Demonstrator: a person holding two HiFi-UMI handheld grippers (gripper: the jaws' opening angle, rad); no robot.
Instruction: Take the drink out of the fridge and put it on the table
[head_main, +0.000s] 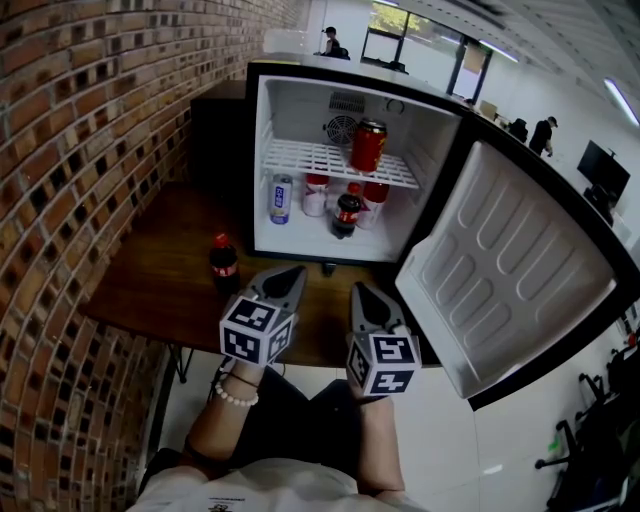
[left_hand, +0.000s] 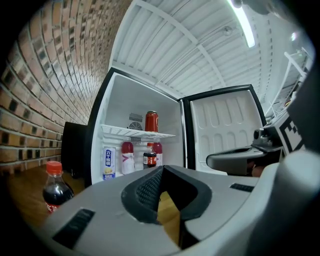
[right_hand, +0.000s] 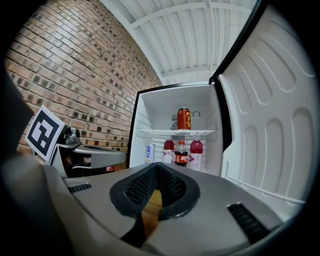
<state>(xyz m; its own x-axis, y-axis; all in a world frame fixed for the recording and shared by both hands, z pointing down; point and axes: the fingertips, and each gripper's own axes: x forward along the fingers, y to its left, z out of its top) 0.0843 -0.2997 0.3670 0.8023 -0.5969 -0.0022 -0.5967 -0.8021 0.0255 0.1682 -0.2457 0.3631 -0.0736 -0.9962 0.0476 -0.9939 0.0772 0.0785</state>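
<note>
Cola bottle (head_main: 223, 262) stands upright on the wooden tabletop (head_main: 160, 275), near the left gripper (head_main: 290, 273), to its left. That gripper's fingers are clenched on nothing, as are the right gripper's (head_main: 361, 293). Beyond, the open mini fridge (head_main: 300, 115) holds a red can (head_main: 367, 145) and more bottles (head_main: 316, 195).

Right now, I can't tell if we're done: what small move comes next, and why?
Probably move the right gripper toward the open door to shut it: a cola bottle already stands on the table, and the left gripper, like the right, is shut and empty.
</note>
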